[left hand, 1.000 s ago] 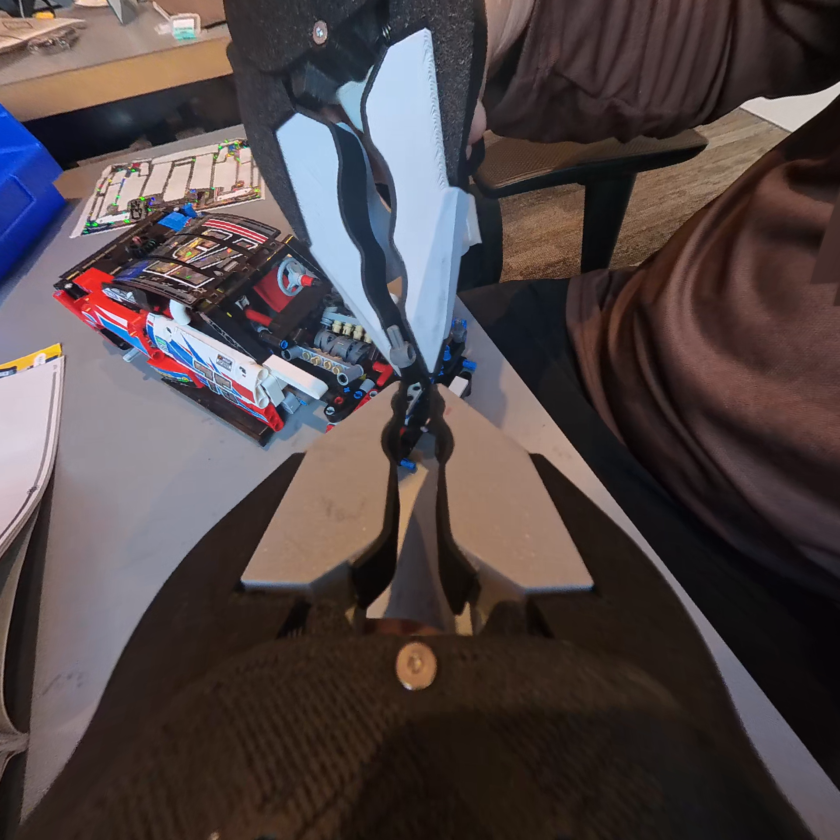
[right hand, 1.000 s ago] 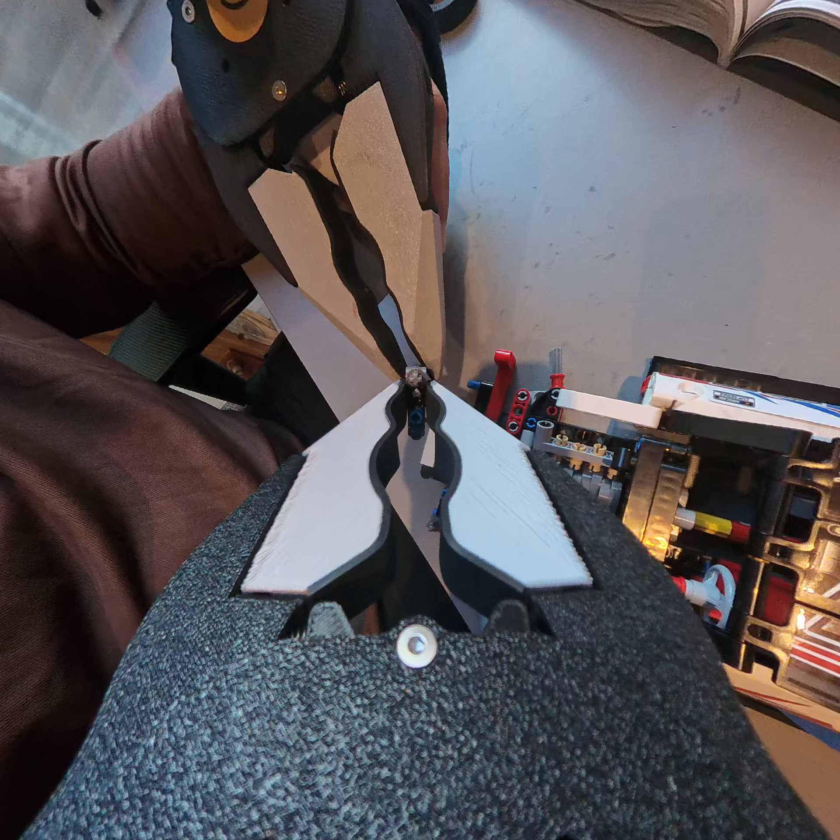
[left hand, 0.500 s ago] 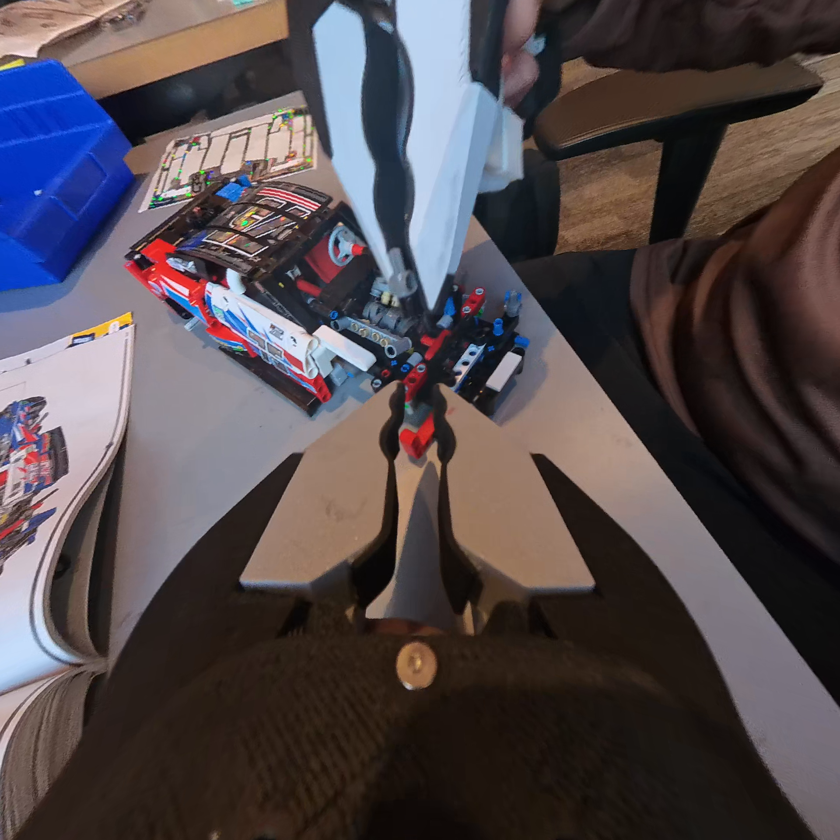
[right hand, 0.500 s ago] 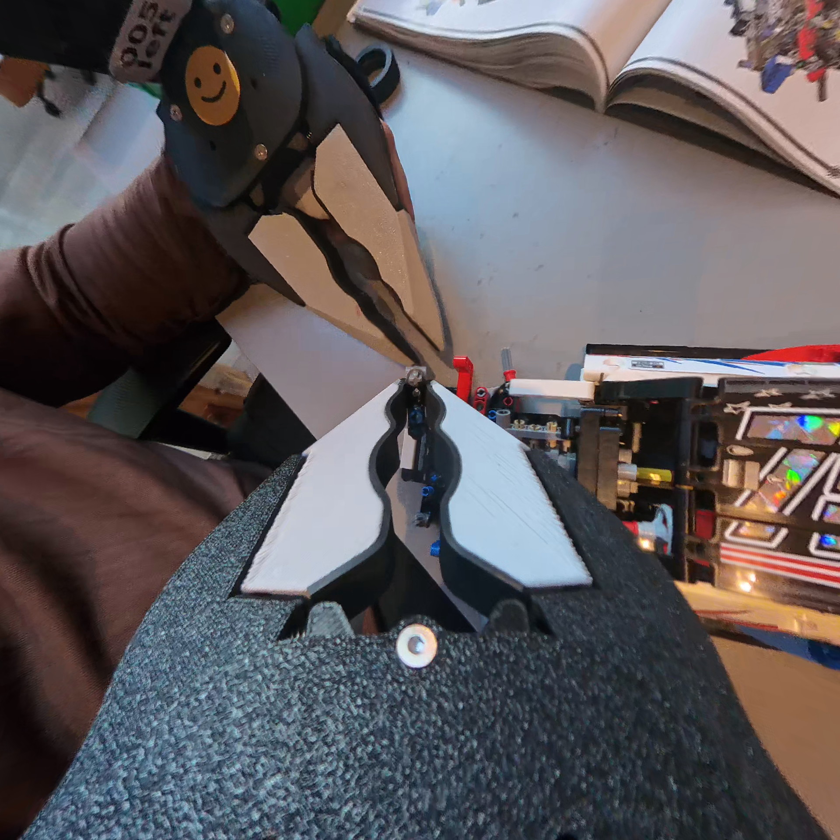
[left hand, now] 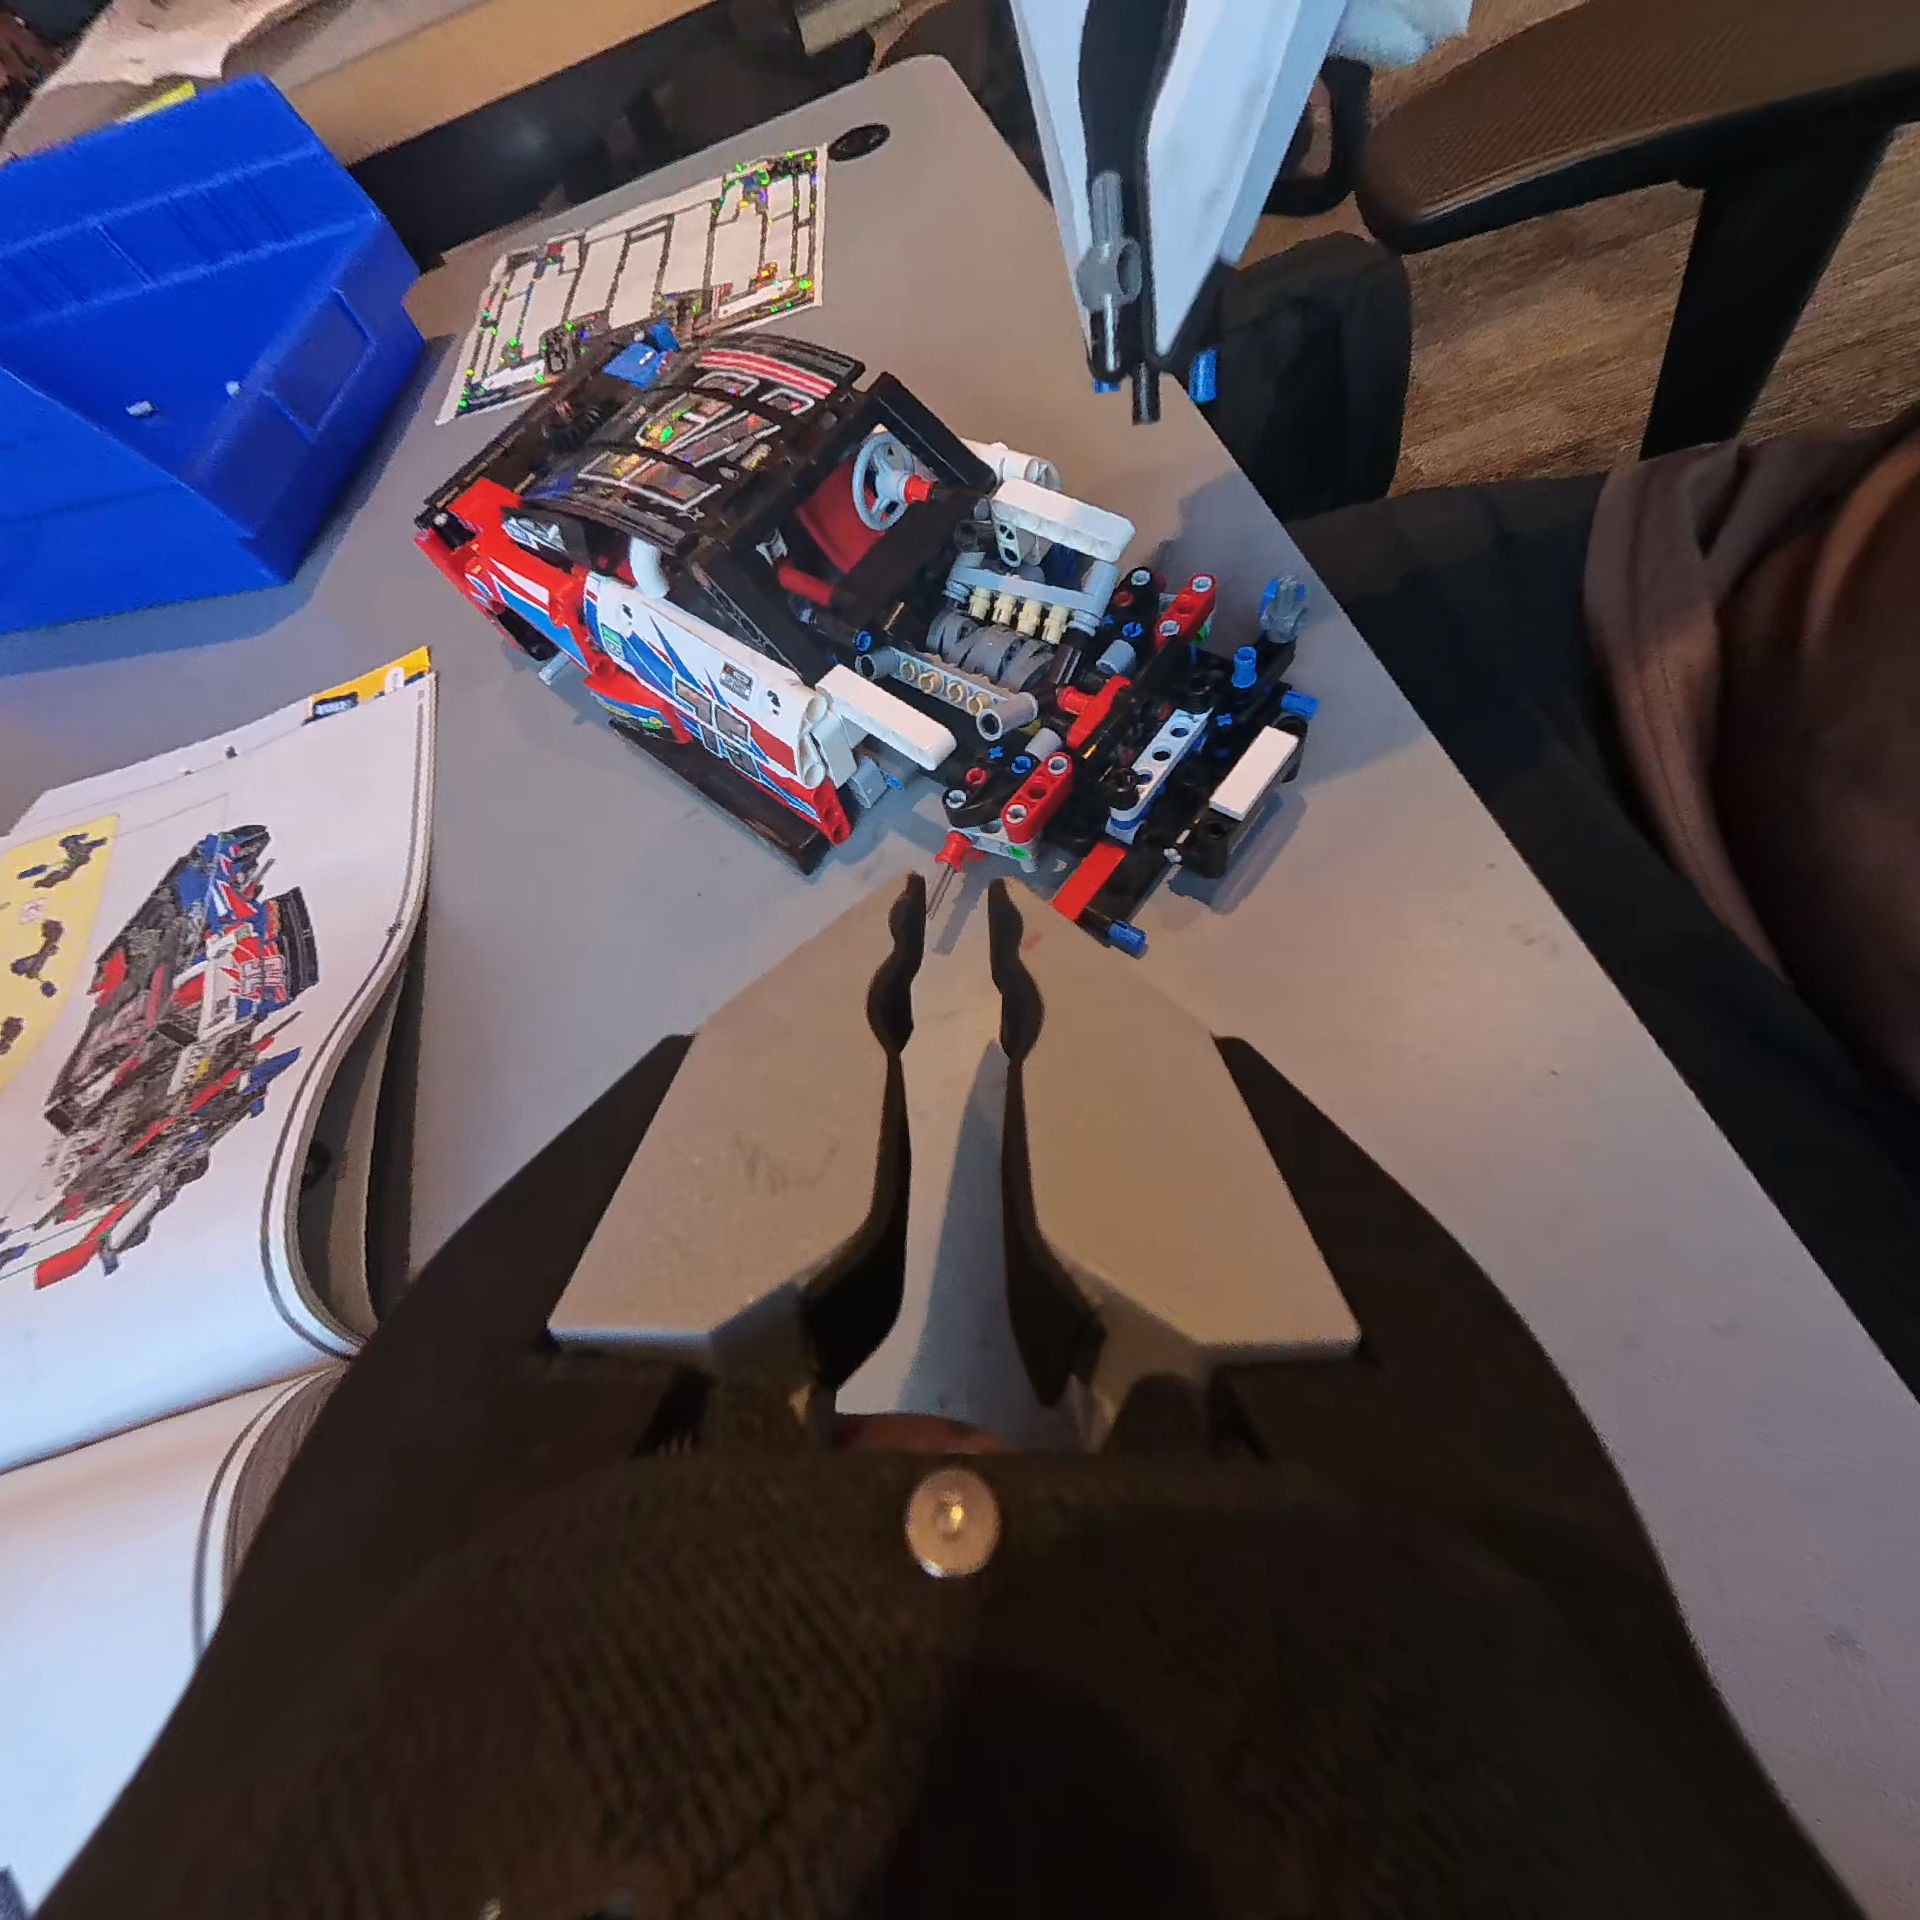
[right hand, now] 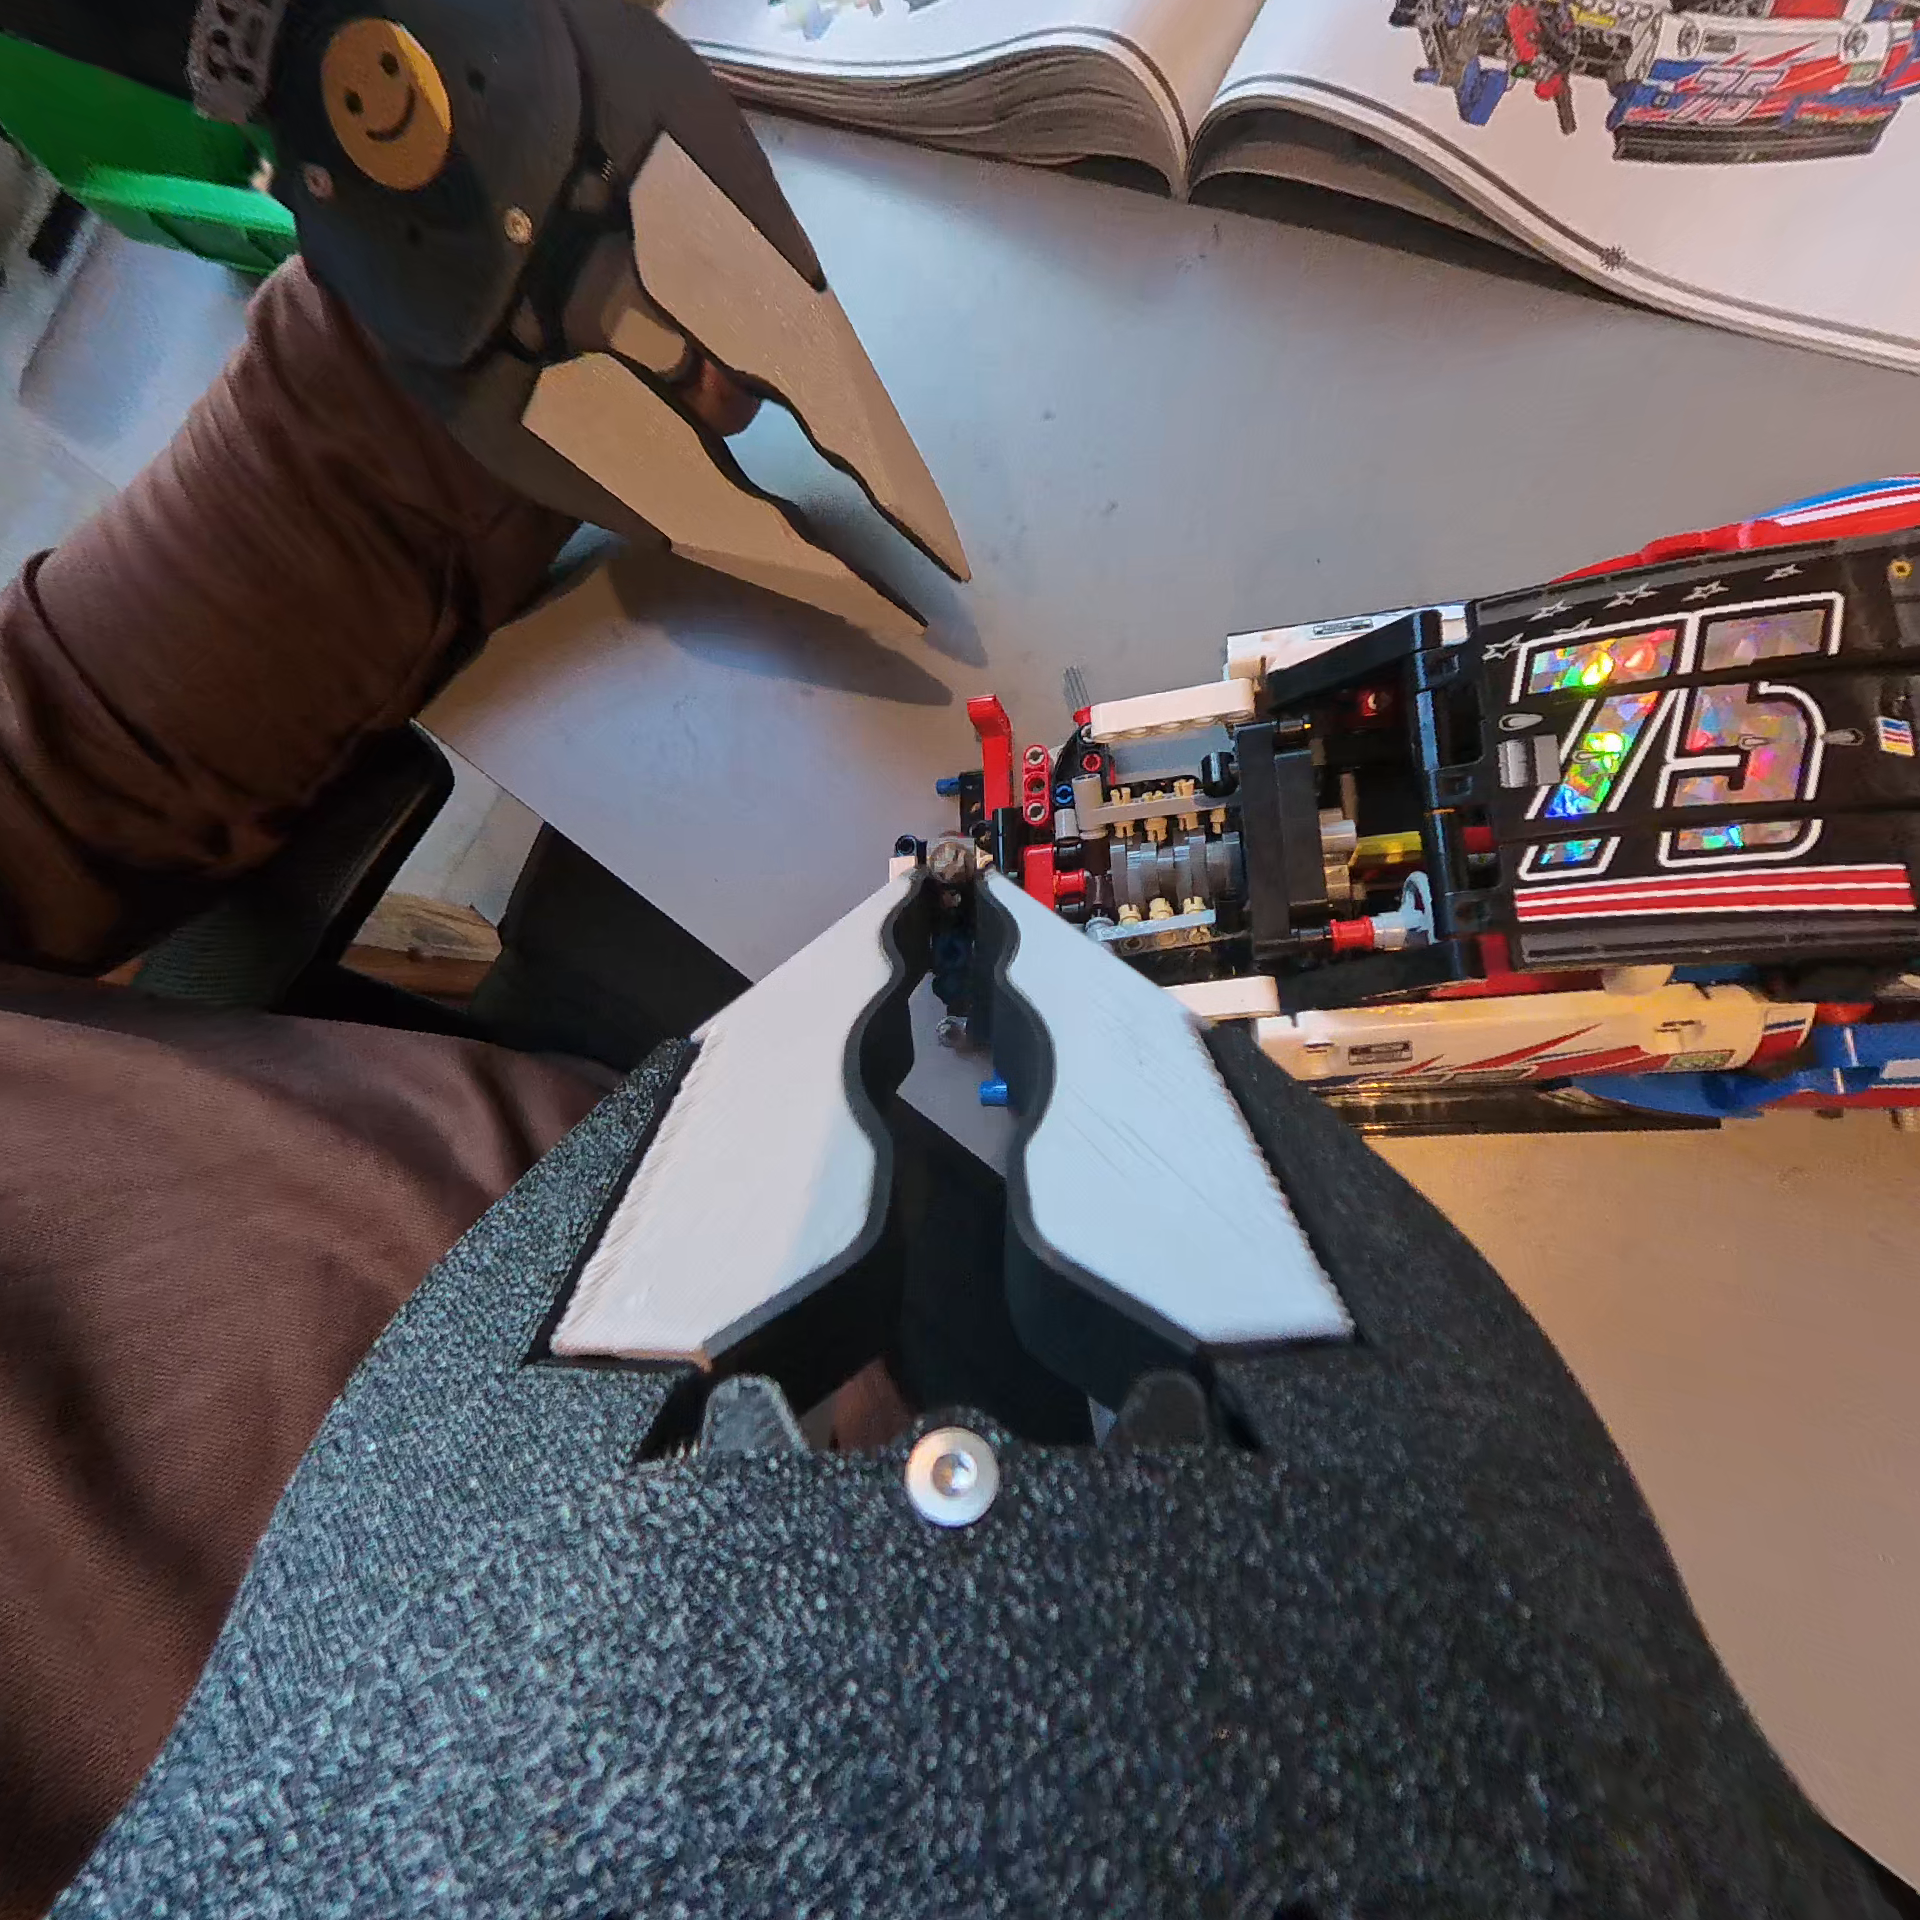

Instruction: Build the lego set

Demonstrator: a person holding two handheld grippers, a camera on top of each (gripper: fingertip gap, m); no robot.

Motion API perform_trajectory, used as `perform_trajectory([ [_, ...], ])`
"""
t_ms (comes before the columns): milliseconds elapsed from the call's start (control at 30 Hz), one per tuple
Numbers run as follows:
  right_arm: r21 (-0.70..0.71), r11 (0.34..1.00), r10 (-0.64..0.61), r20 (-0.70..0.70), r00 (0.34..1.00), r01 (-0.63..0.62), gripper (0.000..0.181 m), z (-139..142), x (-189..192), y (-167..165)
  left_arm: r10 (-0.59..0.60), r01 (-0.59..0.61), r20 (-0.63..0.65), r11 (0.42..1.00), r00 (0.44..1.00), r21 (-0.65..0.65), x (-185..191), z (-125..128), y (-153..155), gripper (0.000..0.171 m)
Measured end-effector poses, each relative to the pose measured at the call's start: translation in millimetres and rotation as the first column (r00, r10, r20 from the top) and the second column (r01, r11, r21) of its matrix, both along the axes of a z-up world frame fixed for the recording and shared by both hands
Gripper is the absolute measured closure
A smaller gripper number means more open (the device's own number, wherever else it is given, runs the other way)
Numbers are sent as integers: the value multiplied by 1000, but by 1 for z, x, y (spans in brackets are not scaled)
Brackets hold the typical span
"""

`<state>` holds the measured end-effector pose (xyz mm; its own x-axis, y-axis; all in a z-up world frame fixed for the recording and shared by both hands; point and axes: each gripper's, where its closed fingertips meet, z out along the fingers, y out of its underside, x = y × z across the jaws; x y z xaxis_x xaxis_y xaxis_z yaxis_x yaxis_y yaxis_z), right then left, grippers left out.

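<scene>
A red, white, blue and black lego race car [left hand: 727,613] lies on the grey table [left hand: 1299,1039], its open engine end toward me. My left gripper [left hand: 954,902] hovers just short of that end, jaws a little apart and empty. It also shows in the right wrist view [right hand: 940,597]. My right gripper [right hand: 951,873] is shut on a small grey and black lego piece [right hand: 948,860] with blue pins, held above the car's front. In the left wrist view the right gripper [left hand: 1143,343] hangs at the top with the piece [left hand: 1110,255] in its tips.
An open instruction booklet [left hand: 187,1039] lies to the left, also seen in the right wrist view [right hand: 1558,156]. A blue bin [left hand: 177,343] and a sticker sheet [left hand: 644,260] sit behind the car. The table edge [left hand: 1558,914], a person's lap and a chair [left hand: 1662,156] are on the right. One gripper's finger ends stand about 9 centimeters off the other's.
The two grippers were tip to tip on the small piece. My left gripper has opened and pulled back. The right gripper keeps the piece and has moved up and away.
</scene>
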<state>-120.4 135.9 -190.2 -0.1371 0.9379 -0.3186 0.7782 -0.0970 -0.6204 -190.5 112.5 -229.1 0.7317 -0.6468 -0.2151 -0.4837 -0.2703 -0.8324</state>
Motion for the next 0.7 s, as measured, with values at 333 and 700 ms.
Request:
perform_trajectory([
  [333,-24,1000,-11,-4,1000,11,175,-14,-3,6,-37,34,-52,998,998,-47,10,-17,-2,161],
  [700,439,896,-112,76,991,68,174,-53,46,79,-85,78,-51,990,995,-121,25,-34,-6,150],
])
